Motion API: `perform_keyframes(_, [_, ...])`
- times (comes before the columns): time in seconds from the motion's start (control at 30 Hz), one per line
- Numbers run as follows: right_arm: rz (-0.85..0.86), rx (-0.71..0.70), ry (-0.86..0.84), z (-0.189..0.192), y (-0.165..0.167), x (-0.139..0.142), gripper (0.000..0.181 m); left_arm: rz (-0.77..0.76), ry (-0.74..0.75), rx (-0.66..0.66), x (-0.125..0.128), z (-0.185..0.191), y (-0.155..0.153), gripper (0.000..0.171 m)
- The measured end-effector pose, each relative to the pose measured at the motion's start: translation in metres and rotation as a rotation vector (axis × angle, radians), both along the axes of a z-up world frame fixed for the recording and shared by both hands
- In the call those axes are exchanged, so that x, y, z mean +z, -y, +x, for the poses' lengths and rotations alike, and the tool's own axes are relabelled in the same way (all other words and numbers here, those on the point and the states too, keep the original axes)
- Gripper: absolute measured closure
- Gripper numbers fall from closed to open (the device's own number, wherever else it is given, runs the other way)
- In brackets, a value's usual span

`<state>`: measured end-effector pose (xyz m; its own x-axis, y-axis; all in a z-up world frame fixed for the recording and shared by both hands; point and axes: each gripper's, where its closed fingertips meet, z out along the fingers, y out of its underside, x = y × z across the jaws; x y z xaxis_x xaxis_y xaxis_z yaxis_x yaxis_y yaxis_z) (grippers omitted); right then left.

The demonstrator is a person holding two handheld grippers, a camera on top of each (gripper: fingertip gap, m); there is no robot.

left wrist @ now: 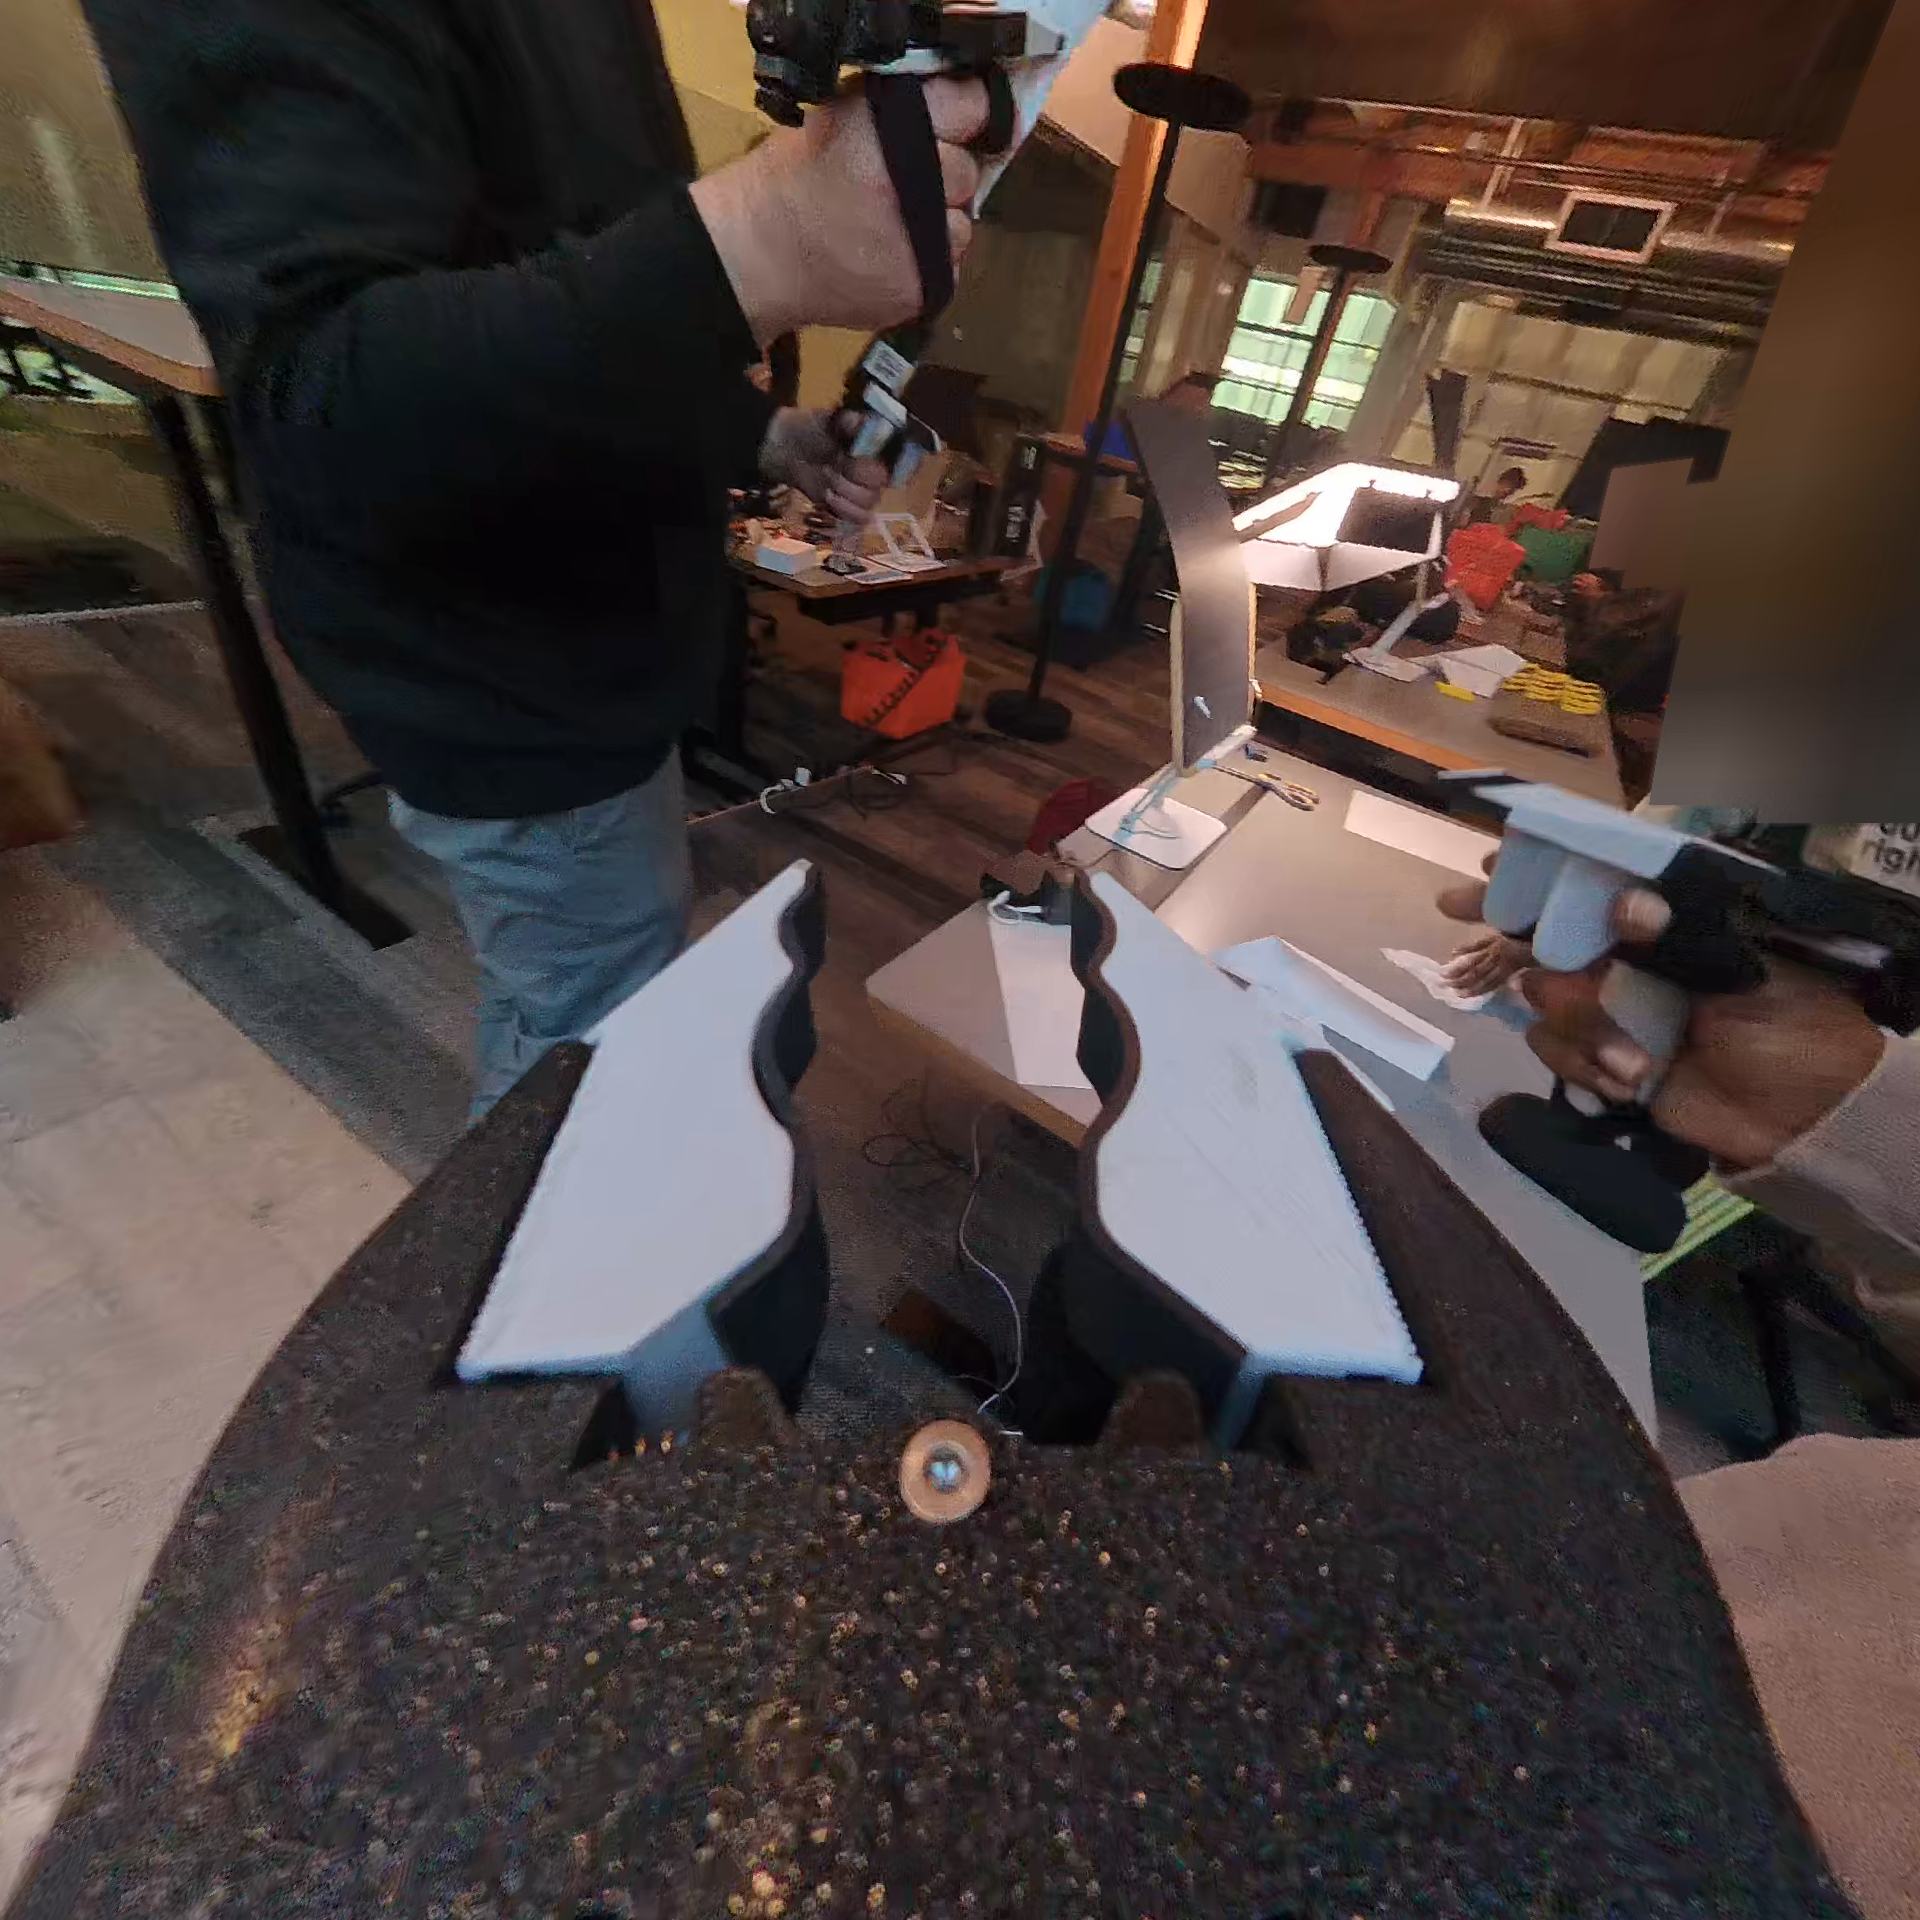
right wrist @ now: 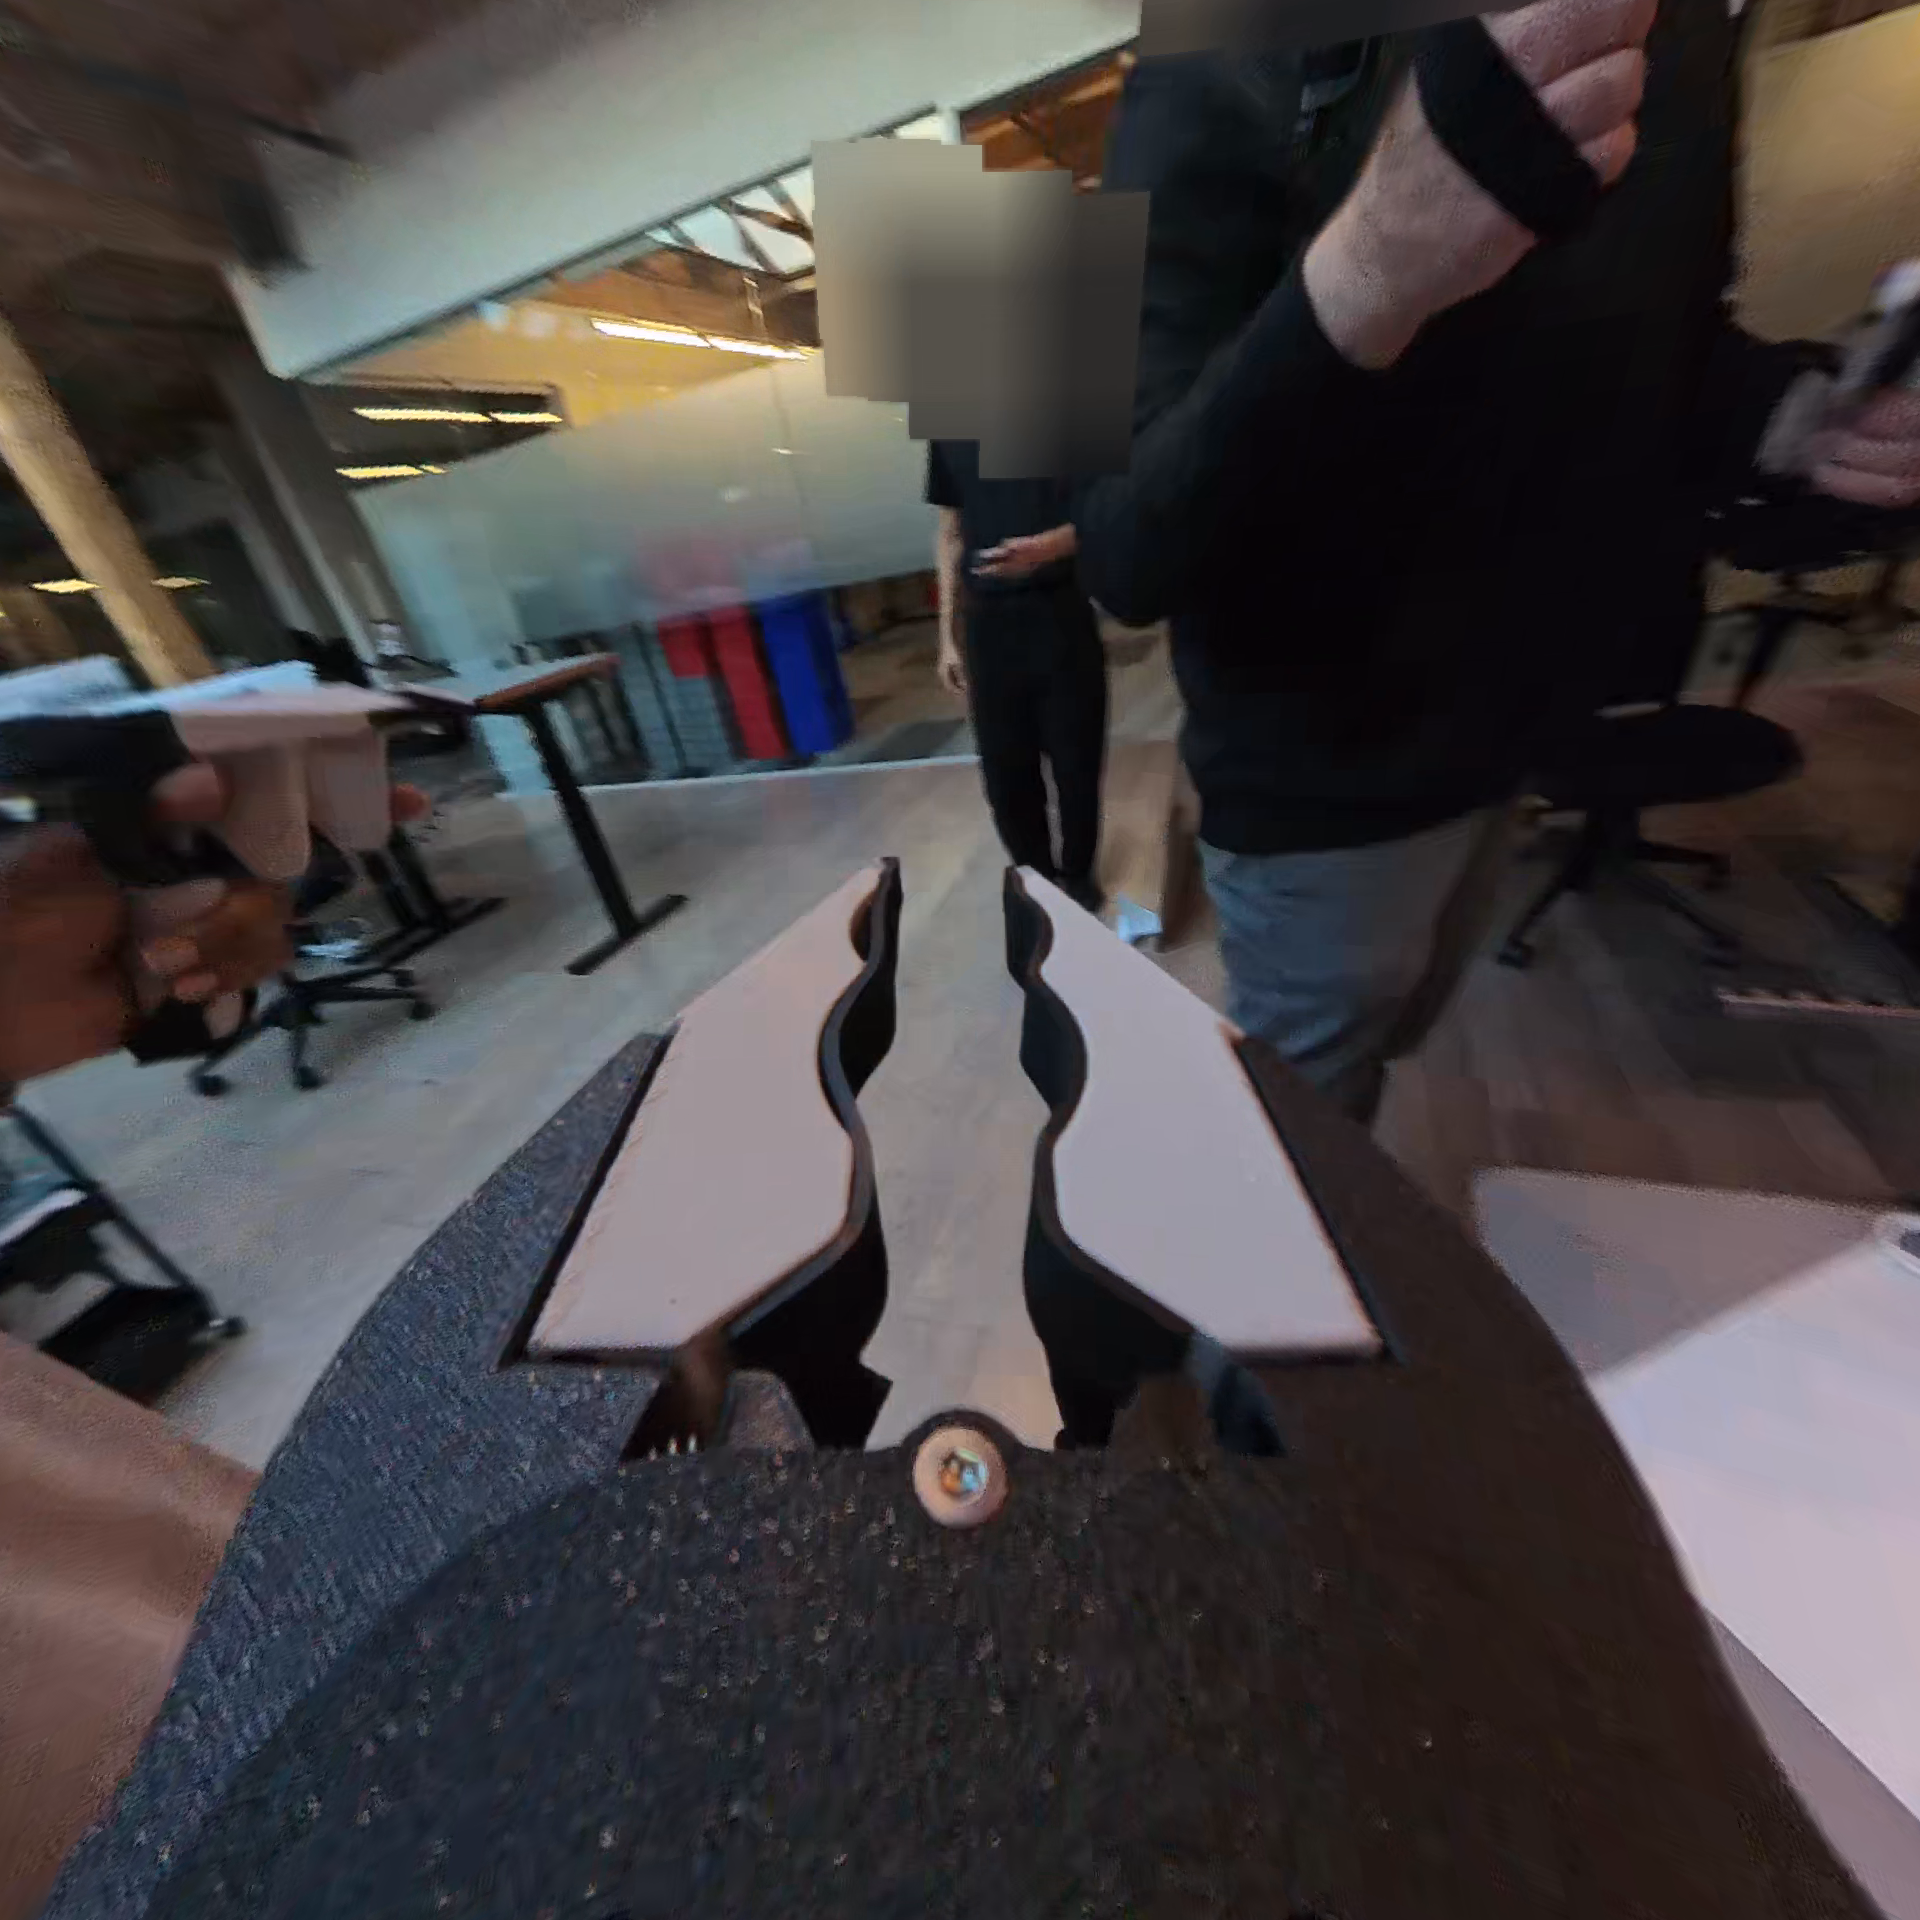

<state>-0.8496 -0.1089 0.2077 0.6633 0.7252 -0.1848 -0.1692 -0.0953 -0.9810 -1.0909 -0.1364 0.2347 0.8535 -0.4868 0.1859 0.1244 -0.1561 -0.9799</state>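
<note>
My left gripper (left wrist: 945, 894) is open and holds nothing; it hangs in the air over the near corner of a grey table (left wrist: 1299, 904) and the floor. White paper sheets (left wrist: 1340, 997) lie on that table just right of its fingers. My right gripper (right wrist: 951, 878) is open with a narrower gap and is empty, pointing over bare floor toward two standing people. The right gripper also shows in the left wrist view (left wrist: 1621, 935), held by a hand over the table. The left gripper shows at the left of the right wrist view (right wrist: 260, 769).
A person in a black sweater (left wrist: 468, 468) stands close ahead, holding another hand gripper (left wrist: 883, 52) up high. A second person in black (right wrist: 1029, 707) stands farther back. Around are a screen on a white stand (left wrist: 1205, 582), an orange bag (left wrist: 899, 681), desks (right wrist: 561, 675) and office chairs (right wrist: 301, 997). The left gripper's tips are roughly 25 cm from the right gripper's.
</note>
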Motion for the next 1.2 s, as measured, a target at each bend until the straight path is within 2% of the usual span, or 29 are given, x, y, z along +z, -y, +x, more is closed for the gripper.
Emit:
perform_keyframes(0.07, [-0.014,-0.138,0.072,0.04,0.019,-0.022,0.181,-0.003,0.007,-0.092,-0.001,0.04,-0.021,0.126])
perform_keyframes(0.2, [-0.099,-0.392,0.248,0.117,0.036,-0.066,0.181,-0.018,0.006,-0.279,-0.004,0.119,-0.06,0.131])
perform_keyframes(0.27, [-0.138,-0.501,0.294,0.15,0.034,-0.081,0.16,-0.023,-0.001,-0.354,-0.008,0.152,-0.077,0.132])
perform_keyframes(0.33, [-0.182,-0.577,0.301,0.177,0.025,-0.091,0.149,-0.029,0.0,-0.411,-0.012,0.179,-0.094,0.132])
perform_keyframes(0.4, [-0.204,-0.642,0.324,0.201,0.009,-0.097,0.142,-0.027,0.001,-0.442,-0.016,0.196,-0.111,0.132])
perform_keyframes(0.47, [-0.207,-0.685,0.368,0.224,-0.013,-0.1,0.147,-0.025,0.005,-0.46,-0.021,0.205,-0.129,0.132])
perform_keyframes(0.57, [-0.237,-0.703,0.444,0.254,-0.053,-0.108,0.181,-0.028,0.004,-0.463,-0.03,0.206,-0.164,0.133])
perform_keyframes(0.63, [-0.258,-0.739,0.483,0.277,-0.082,-0.115,0.181,-0.045,0.015,-0.458,-0.031,0.201,-0.191,0.134])
perform_keyframes(0.73, [-0.299,-0.795,0.569,0.317,-0.127,-0.135,0.151,-0.017,-0.03,-0.439,-0.031,0.191,-0.23,0.134])
perform_keyframes(0.83, [-0.384,-0.809,0.661,0.357,-0.165,-0.176,0.134,-0.02,-0.112,-0.417,-0.038,0.184,-0.263,0.134])
perform_keyframes(0.93, [-0.513,-0.773,0.727,0.396,-0.196,-0.231,0.125,-0.067,-0.092,-0.374,-0.04,0.178,-0.284,0.134])
perform_keyframes(1.1, [-0.736,-0.645,0.857,0.455,-0.228,-0.336,0.112,-0.176,-0.091,-0.265,-0.06,0.184,-0.297,0.134])
perform_keyframes(1.2, [-0.831,-0.578,0.913,0.488,-0.238,-0.386,0.109,-0.207,-0.112,-0.169,-0.069,0.194,-0.296,0.134])
